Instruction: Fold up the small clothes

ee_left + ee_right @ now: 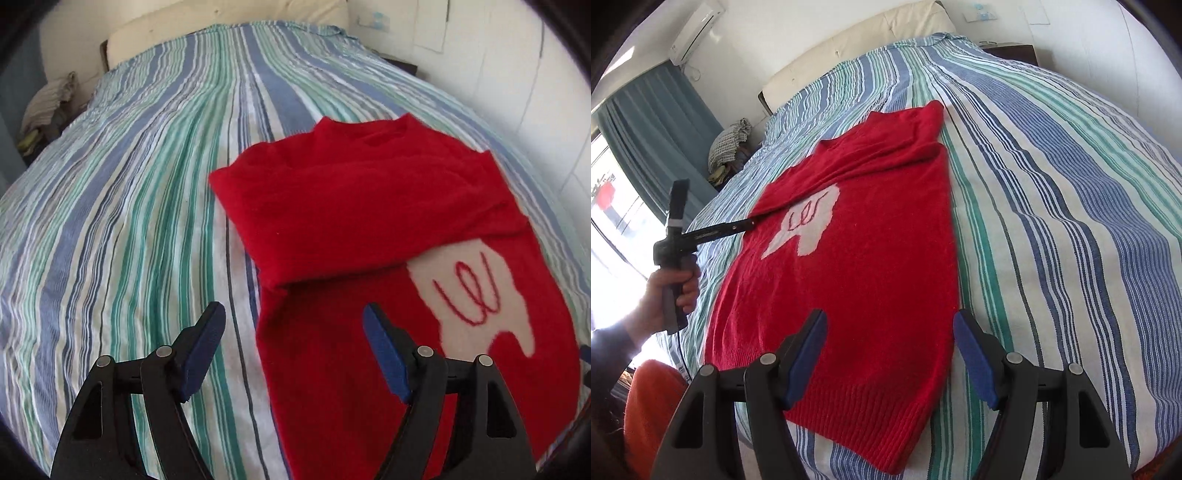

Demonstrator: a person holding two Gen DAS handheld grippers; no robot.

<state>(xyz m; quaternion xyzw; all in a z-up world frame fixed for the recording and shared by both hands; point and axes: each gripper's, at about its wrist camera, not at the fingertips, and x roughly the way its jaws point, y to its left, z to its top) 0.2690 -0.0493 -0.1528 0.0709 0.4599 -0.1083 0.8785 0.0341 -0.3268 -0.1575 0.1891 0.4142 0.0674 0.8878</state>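
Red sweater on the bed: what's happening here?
A person is folding a red sweater on a striped bedspread with two hand-held grippers. One sleeve is already folded across the chest, partly covering the white motif. The left gripper is open over that side's edge; the right gripper hovers open above the hem, holding nothing.

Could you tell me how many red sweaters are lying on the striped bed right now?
1: the red sweater lies flat on the striped bedspread, its upper part folded over. None seem hidden.
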